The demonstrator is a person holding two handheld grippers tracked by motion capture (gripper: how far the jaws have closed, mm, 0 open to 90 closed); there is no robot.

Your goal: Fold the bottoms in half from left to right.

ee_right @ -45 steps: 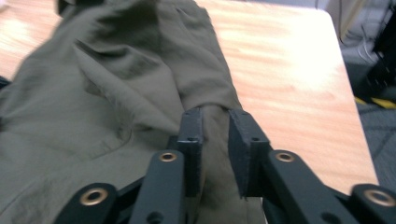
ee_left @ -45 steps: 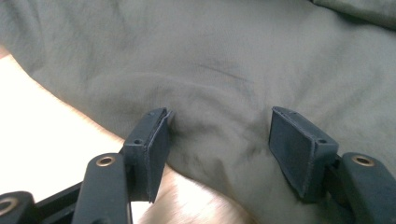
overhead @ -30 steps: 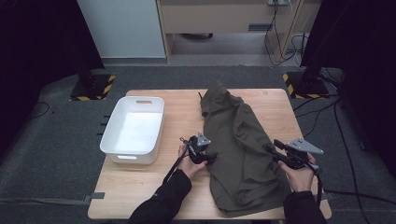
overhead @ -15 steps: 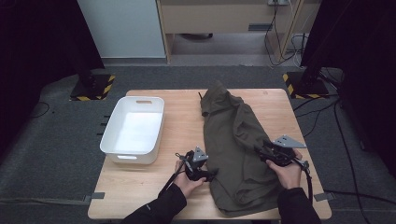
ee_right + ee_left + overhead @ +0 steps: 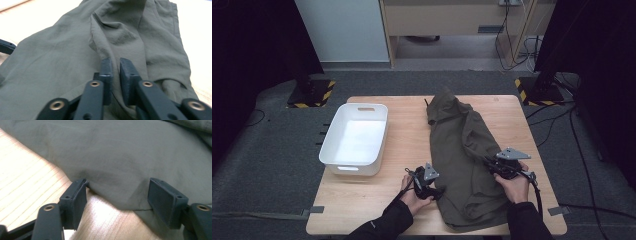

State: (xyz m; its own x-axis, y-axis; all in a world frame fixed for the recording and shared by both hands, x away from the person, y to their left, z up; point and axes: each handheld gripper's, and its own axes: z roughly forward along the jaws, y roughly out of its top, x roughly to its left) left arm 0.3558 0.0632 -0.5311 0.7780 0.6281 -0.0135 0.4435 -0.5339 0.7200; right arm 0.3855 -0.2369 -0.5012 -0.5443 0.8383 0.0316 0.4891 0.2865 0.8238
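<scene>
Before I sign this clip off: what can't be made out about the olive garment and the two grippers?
- High view: the left gripper jaws are too small to read where they meet the olive garment.
- Right gripper view: the right gripper jaws hide how much cloth they pinch.
- Left gripper view: the frame edges crop the garment, so its type is unclear.

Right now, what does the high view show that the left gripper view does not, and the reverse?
The high view alone has the white plastic bin on the table's left side, and the right gripper pinching a fold. The left gripper view alone has the left gripper with its jaws apart around the garment's edge. Both have the olive-green fabric garment lying on the light wooden table.
</scene>
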